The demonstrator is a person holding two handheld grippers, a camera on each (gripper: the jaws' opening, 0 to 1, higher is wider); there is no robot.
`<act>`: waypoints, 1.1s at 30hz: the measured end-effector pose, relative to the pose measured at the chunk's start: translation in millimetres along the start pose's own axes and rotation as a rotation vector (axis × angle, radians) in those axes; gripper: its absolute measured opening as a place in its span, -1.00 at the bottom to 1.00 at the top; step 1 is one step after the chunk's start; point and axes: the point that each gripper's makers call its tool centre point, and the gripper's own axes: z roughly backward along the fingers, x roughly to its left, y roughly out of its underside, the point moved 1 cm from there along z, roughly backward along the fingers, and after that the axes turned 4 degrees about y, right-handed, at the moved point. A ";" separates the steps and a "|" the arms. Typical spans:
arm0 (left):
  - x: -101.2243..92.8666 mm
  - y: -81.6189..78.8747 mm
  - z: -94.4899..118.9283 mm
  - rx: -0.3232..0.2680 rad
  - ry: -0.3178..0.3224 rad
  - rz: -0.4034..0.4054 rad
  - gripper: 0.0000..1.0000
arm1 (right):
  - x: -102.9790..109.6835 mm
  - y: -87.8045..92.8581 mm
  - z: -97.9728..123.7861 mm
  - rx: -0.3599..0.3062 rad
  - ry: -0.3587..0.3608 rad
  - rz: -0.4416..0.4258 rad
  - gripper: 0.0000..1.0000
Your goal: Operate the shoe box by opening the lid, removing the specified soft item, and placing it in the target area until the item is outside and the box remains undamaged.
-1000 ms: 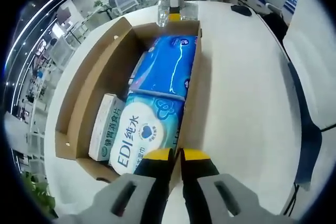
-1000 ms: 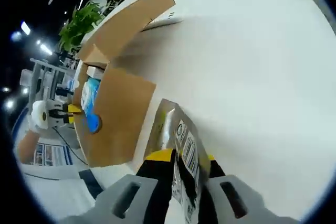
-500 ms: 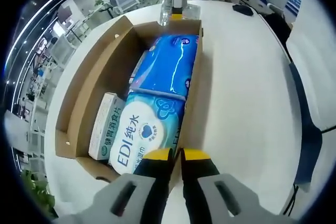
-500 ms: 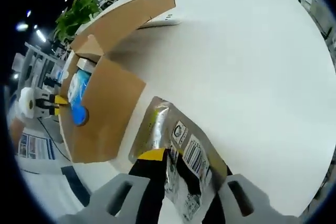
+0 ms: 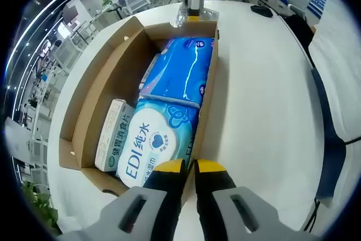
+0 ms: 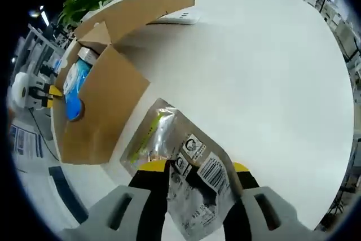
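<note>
On the white table [image 6: 271, 83] in an open office, the shoe box [image 5: 96, 111] stood open, tissue packs [image 5: 169, 105] inside. The right gripper [image 6: 192, 167] had spread its jaws since a second before, leaving the silver pouch [image 6: 180, 162] lying on the table beside the box: apparently released. The left gripper [image 5: 185, 166] pinched the box's wall throughout.

Left gripper [image 5: 189, 167]: two black jaws with yellow tips, rising from a light grey moulded body with slotted recesses. Right gripper [image 6: 193, 169]: same build, black jaws, yellow tips, grey body, also seen small and distant in the left gripper view.
</note>
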 end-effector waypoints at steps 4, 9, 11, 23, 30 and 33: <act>-0.4 -0.1 0.1 0.000 0.001 0.005 -0.88 | -3.5 -2.4 2.1 -0.006 0.024 0.025 -0.27; -0.4 -0.2 -0.5 0.003 0.002 0.005 -0.88 | -8.9 -3.2 4.1 -0.011 0.055 0.040 -0.13; -0.4 -0.1 -0.6 0.002 0.002 0.006 -0.87 | -12.8 -3.0 5.2 -0.014 0.077 0.055 -0.09; -0.7 0.3 -1.0 0.000 0.000 0.008 -0.87 | -7.5 -8.4 12.6 -0.063 0.099 0.062 0.08; -0.7 0.5 -1.1 -0.002 0.000 0.008 -0.87 | -1.6 -12.8 19.6 -0.140 0.139 0.067 0.17; -0.6 0.5 -1.1 -0.002 0.000 0.010 -0.87 | 1.8 -12.7 22.2 -0.173 0.143 0.071 0.24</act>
